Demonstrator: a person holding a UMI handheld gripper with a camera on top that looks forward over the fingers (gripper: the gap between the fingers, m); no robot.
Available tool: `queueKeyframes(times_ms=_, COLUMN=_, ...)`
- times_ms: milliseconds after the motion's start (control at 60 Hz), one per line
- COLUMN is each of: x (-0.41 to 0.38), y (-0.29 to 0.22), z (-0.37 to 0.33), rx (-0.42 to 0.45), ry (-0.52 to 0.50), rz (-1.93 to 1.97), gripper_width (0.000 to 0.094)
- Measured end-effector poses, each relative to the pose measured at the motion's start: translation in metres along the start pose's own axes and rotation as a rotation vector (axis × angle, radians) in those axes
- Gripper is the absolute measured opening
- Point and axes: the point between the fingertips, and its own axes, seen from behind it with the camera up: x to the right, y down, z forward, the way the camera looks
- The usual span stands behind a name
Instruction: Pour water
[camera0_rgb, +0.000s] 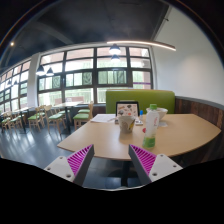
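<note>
The tool (112, 165) hangs released, its two fingers spread wide with nothing between them; their pink pads (78, 160) carry a pale triangular pattern and look soft, made for grip. Both fingertips hover over the near edge of the table (180, 135), not touching anything.

Just ahead of the right finger, on the table, stands a bottle (150, 128): upright, slim, clear-looking plastic with a greenish base and a pale cap. Near it to the left sits a cup (126, 123), short and light-coloured; whether it holds anything cannot be told. The two stand near each other but apart. Flat paper-like sheets (105, 118) lie further back. The tabletop is smooth, pale wood with rounded corners.

The step in hand appears to be the approach to the bottle. To do it well, I would bring the tool forward and slightly right so the bottle sits centred between the pads, close on its middle rather than its cap, and squeeze gently, since thin plastic likely buckles.

Beyond the table is a green padded bench (140, 100), then tall dark-framed windows (90, 70).
</note>
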Motion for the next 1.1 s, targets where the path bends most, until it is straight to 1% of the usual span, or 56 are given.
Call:
queueKeyframes(times_ms=17, x=-0.004, y=-0.001, z=-0.01, rx=0.006, ry=0.004, rz=0.002, gripper_width=0.0791)
queueKeyframes(times_ms=117, x=0.008, y=0.003, z=-0.003, rx=0.003, ry=0.036, rz=-0.006, gripper_width=0.0789)
queueKeyframes(times_ms=133, x=0.027, y=0.003, z=0.001, rx=0.001, ry=0.035, rz=-0.01, gripper_width=0.0791)
queueKeyframes(times_ms=183, x=0.041, y=0.002, z=0.005, rx=-0.001, ry=0.053, rz=-0.016, gripper_width=0.0791)
queueKeyframes(times_ms=217, x=0.046, y=0.003, z=0.012, rx=0.001, ry=0.07, rz=-0.018, gripper_width=0.0791)
queueKeyframes(times_ms=233, x=0.035, y=0.003, z=0.003, rx=0.002, ry=0.085, rz=-0.016, gripper_width=0.0791)
queueKeyframes(times_ms=250, x=0.057, y=0.001, z=0.019, rx=0.008, ry=0.086, rz=-0.018, gripper_width=0.0791)
queueKeyframes(times_ms=317, x=0.079, y=-0.001, z=0.032, rx=0.016, ry=0.122, rz=-0.018, gripper_width=0.0792)
queueKeyframes(times_ms=350, x=0.072, y=0.0, z=0.026, rx=0.019, ry=0.151, rz=-0.015, gripper_width=0.079)
queueKeyframes(times_ms=367, x=0.097, y=-0.001, z=0.039, rx=0.018, ry=0.153, rz=-0.012, gripper_width=0.0791)
queueKeyframes(times_ms=467, x=0.119, y=0.0, z=0.064, rx=0.011, ry=0.191, rz=0.006, gripper_width=0.0794)
queueKeyframes(times_ms=483, x=0.109, y=0.003, z=0.065, rx=0.009, ry=0.197, rz=0.009, gripper_width=0.0794)
queueKeyframes(times_ms=500, x=0.134, y=0.0, z=0.079, rx=0.006, ry=0.188, rz=0.009, gripper_width=0.0792)
queueKeyframes(times_ms=600, x=0.146, y=-0.002, z=0.113, rx=-0.016, ry=0.18, rz=0.013, gripper_width=0.0793)
queueKeyframes(times_ms=667, x=0.16, y=-0.004, z=0.141, rx=-0.028, ry=0.2, rz=0.015, gripper_width=0.0788)
queueKeyframes(times_ms=783, x=0.177, y=-0.007, z=0.183, rx=-0.027, ry=0.212, rz=0.016, gripper_width=0.0776)
queueKeyframes(times_ms=800, x=0.176, y=-0.005, z=0.184, rx=-0.032, ry=0.213, rz=0.016, gripper_width=0.0756)
queueKeyframes(times_ms=850, x=0.187, y=0.006, z=0.2, rx=-0.064, ry=0.226, rz=0.017, gripper_width=0.0396)
queueKeyframes(times_ms=867, x=0.189, y=0.008, z=0.202, rx=-0.07, ry=0.226, rz=0.017, gripper_width=0.0375)
queueKeyframes(times_ms=883, x=0.19, y=0.004, z=0.203, rx=-0.048, ry=0.228, rz=0.026, gripper_width=0.0372)
queueKeyframes(times_ms=933, x=0.192, y=0.002, z=0.204, rx=-0.038, ry=0.226, rz=0.022, gripper_width=0.0337)
queueKeyframes(times_ms=967, x=0.184, y=0.002, z=0.202, rx=-0.031, ry=0.216, rz=0.005, gripper_width=0.0336)
queueKeyframes(times_ms=983, x=0.185, y=0.001, z=0.202, rx=-0.025, ry=0.211, rz=-0.004, gripper_width=0.0296)
queueKeyframes(times_ms=1033, x=0.187, y=0.0, z=0.204, rx=-0.012, ry=0.209, rz=-0.01, gripper_width=0.028)
queueKeyframes(times_ms=1050, x=0.188, y=0.001, z=0.204, rx=-0.012, ry=0.208, rz=-0.015, gripper_width=0.0236)
queueKeyframes(times_ms=1100, x=0.191, y=0.0, z=0.204, rx=-0.014, ry=0.21, rz=-0.041, gripper_width=0.0235)
